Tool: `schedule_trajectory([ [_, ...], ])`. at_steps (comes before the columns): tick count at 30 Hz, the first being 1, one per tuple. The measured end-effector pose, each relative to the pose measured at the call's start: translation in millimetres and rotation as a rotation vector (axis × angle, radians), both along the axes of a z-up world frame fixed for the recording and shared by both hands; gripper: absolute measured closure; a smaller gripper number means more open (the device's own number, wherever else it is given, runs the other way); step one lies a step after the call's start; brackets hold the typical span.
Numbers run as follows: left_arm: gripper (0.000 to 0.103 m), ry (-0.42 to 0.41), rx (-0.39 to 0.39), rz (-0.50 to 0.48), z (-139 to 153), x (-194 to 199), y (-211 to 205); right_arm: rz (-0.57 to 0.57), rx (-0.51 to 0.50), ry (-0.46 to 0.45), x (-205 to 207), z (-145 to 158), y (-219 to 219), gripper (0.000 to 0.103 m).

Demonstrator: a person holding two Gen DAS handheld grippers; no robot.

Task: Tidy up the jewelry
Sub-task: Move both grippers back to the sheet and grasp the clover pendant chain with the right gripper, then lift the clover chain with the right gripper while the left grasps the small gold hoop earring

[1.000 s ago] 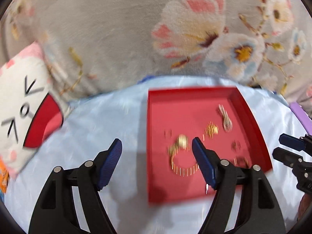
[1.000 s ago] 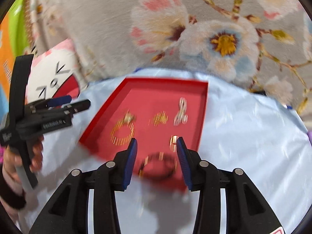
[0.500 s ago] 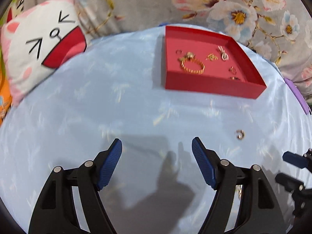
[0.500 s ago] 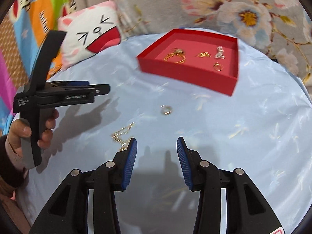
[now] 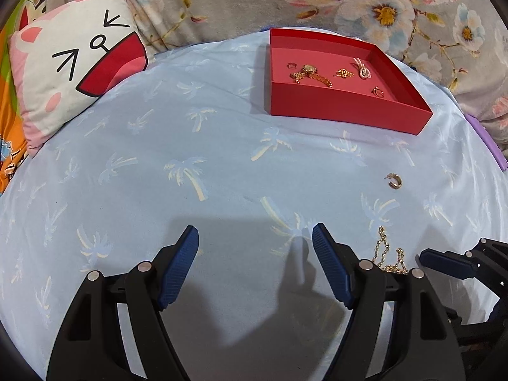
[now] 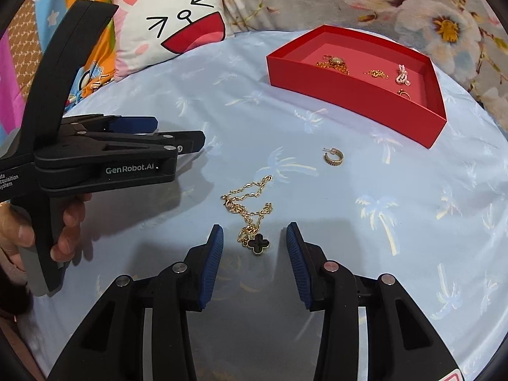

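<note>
A red tray (image 5: 343, 108) (image 6: 355, 95) at the far side holds a gold watch (image 5: 309, 71), small chains and rings. A gold hoop earring (image 6: 332, 158) (image 5: 394, 181) lies loose on the blue cloth. A gold chain necklace with a black clover pendant (image 6: 258, 243) lies between my right gripper's fingers; its chain (image 5: 385, 254) shows in the left wrist view. My right gripper (image 6: 254, 250) is open and empty, low over the pendant. My left gripper (image 5: 255, 263) is open and empty over bare cloth, left of the necklace; it also shows in the right wrist view (image 6: 177, 133).
A cat-face pillow (image 5: 76, 70) (image 6: 171, 28) lies at the far left. A floral grey blanket (image 5: 381, 6) lies behind the tray. The blue palm-print cloth (image 5: 190, 165) covers the surface. A purple edge (image 5: 489, 139) shows at the right.
Both grippers have pulled back from over the red tray toward the near side. The right gripper now hovers over the clover necklace; the earring and necklace have come into view.
</note>
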State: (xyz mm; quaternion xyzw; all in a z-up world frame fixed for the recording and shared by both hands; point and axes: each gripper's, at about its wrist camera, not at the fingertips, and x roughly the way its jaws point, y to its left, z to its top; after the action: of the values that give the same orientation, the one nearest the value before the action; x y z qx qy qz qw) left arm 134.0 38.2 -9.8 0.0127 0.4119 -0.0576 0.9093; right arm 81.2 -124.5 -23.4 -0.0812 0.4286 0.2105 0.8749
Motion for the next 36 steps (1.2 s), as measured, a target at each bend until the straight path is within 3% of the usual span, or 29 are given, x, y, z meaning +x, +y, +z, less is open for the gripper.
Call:
schedule_trajectory([
  [4,0.031,0.012,-0.004,-0.002,-2.9,1.9,0.5,0.004,-0.001,-0.005,-0.3,-0.3,-2.3,0.086],
  [5,0.031,0.013,-0.005,-0.001,-3.1,2.2,0.7,0.007,0.005,-0.002,-0.7,-0.3,-3.8,0.087],
  [16,0.031,0.006,0.008,-0.048,0.4,2.3,-10.3,-0.047,0.056,0.012,-7.1,5.2,-28.1,0.087],
  [23,0.031,-0.01,0.021,-0.206,14.5,14.0,-59.3,-0.221,0.123,-0.022,-15.5,24.0,-90.8,0.087],
  [28,0.031,-0.003,0.049,-0.283,8.5,31.2,-106.2,-0.317,0.15,-0.035,-19.9,27.0,-124.6,0.087],
  [36,0.041,0.013,0.073,-0.283,-3.5,45.8,-130.0,-0.323,0.171,-0.021,-17.7,17.8,-132.7,0.087],
])
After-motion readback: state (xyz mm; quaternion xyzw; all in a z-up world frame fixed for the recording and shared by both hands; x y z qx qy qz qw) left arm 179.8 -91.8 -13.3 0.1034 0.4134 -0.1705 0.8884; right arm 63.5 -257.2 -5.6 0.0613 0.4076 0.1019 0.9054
